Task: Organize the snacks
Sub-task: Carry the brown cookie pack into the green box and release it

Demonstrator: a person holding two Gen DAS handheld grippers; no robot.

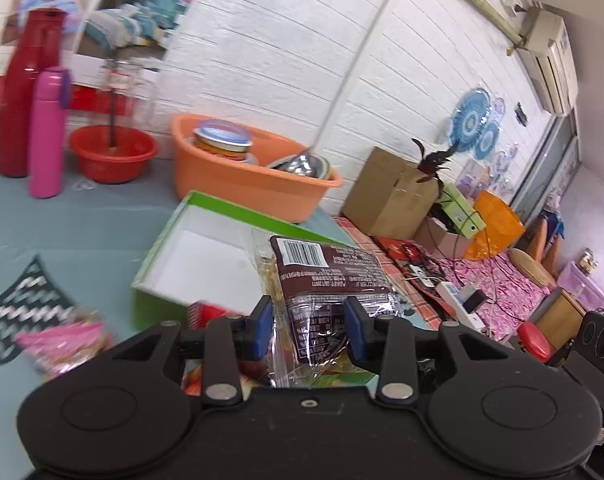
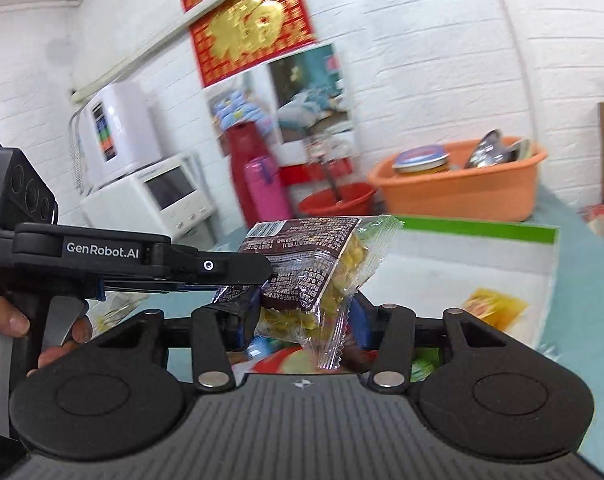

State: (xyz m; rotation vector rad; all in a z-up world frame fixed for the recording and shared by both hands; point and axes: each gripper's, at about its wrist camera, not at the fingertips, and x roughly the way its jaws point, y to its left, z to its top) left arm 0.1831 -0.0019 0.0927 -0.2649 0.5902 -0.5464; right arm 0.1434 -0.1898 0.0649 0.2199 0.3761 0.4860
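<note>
Left wrist view: our left gripper [image 1: 308,330] pinches the snack bag [image 1: 326,276] mid-frame above the box [image 1: 157,276]; right gripper [image 2: 302,316] seems open. Slippery film could slide free.

Grippers: 2, left gripper [image 2: 261,276] and right gripper [image 2: 302,320]
Brown-label snack packs held up: 1, brown snack pack [image 1: 326,280]
Pink snack packs on table: 1, pink pack [image 1: 65,344], blurred
Yellow snack packs in box: 1, yellow pack [image 2: 494,308], blurred
Green-rimmed boxes: 1, green box [image 1: 205,256]
Flasks: 2, red flask [image 1: 25,92] and pink flask [image 1: 47,132]
Basins: 2, orange basin [image 1: 237,176] and red basin [image 1: 113,152]
Tins in orange basin: 1, round tin [image 1: 221,140]
Cardboard boxes: 1, cardboard box [image 1: 390,192]
Microwaves: 1, white microwave [image 2: 157,200]
Other snacks under the grippers: count unclear
</note>
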